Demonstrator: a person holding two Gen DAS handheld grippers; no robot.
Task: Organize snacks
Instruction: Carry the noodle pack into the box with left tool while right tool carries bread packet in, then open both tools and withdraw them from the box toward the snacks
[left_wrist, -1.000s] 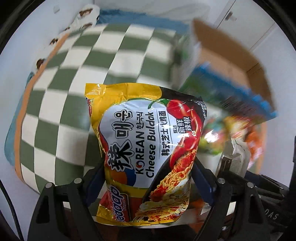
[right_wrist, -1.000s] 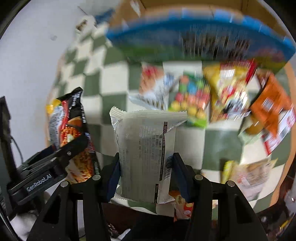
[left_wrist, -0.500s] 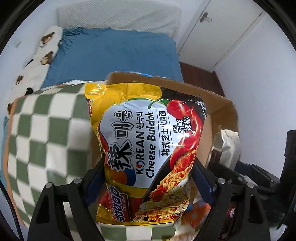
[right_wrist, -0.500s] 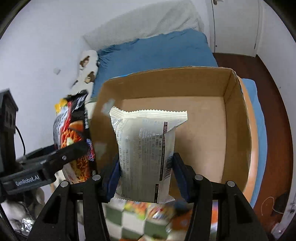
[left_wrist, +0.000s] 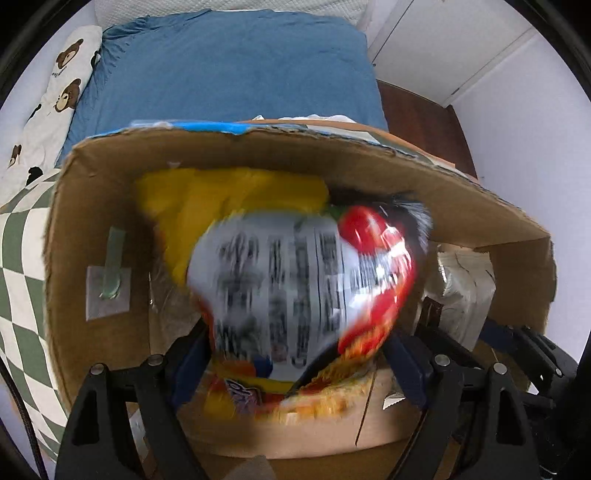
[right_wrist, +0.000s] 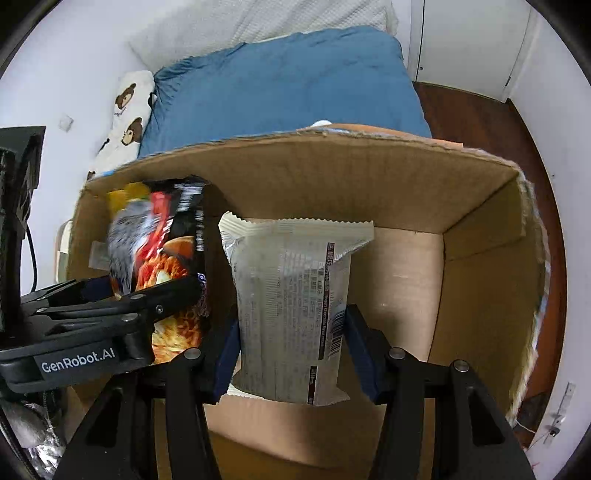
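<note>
A cardboard box (left_wrist: 92, 206) (right_wrist: 480, 280) lies open towards me. My left gripper (left_wrist: 295, 354) is inside its left part; the yellow and red Cheese Buldak noodle packet (left_wrist: 295, 280) between its fingers is blurred and sits farther out from the jaws than before, so I cannot tell whether the grip still holds. The packet also shows in the right wrist view (right_wrist: 162, 258). My right gripper (right_wrist: 291, 343) is shut on a silver-white cookie packet (right_wrist: 291, 310), held upright inside the box; it also shows in the left wrist view (left_wrist: 465, 291).
The box sits on a green and white checkered cloth (left_wrist: 18, 280). Behind it is a blue bedcover (right_wrist: 280, 88) and a bear-print pillow (left_wrist: 48, 110). A dark wood floor (right_wrist: 461, 107) and white doors lie to the right.
Both grippers have moved forward into the box with their packets. The noodle packet has shifted away from the left jaws and is blurred with motion.
</note>
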